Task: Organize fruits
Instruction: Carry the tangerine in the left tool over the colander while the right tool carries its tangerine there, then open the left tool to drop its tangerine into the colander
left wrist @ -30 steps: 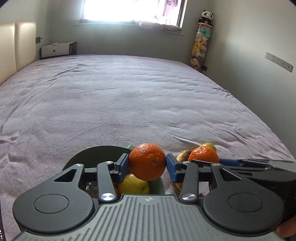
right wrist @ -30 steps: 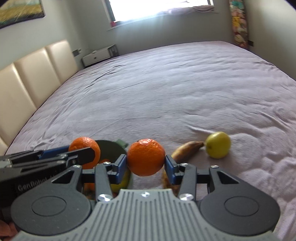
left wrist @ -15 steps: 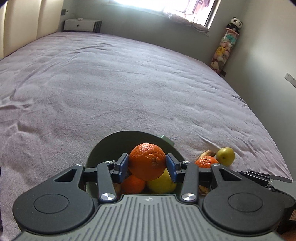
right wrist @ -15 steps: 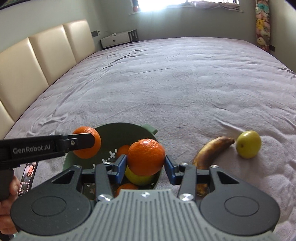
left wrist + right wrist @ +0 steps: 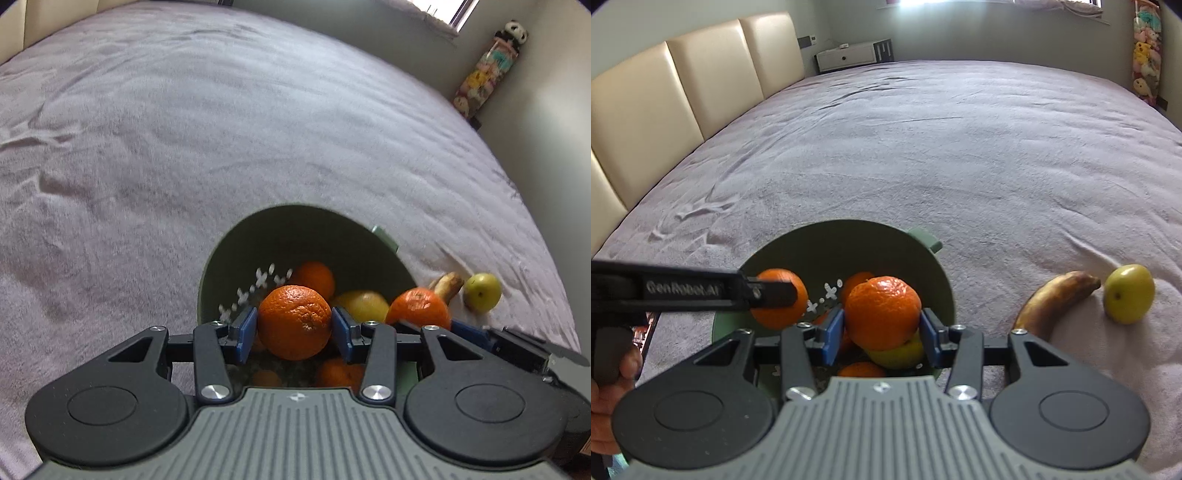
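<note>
In the left wrist view, an orange [image 5: 294, 322] is clamped between the blue pads of the left gripper [image 5: 294, 328], held over the green bowl [image 5: 295, 221] of fruit. To its right, a banana [image 5: 447, 283] and a green apple [image 5: 482, 293] are seen on the bedspread [image 5: 184, 129].

In the right wrist view, a second orange [image 5: 882, 314] is gripped by the right gripper [image 5: 882, 332] above the same bowl [image 5: 849, 236]; the left gripper [image 5: 775, 295] is seen at its left.

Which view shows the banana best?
The right wrist view: the banana lies almost fully visible on the bed, between the bowl and the green fruit. In the left wrist view only its tip pokes out behind the orange held by the right gripper.
</note>
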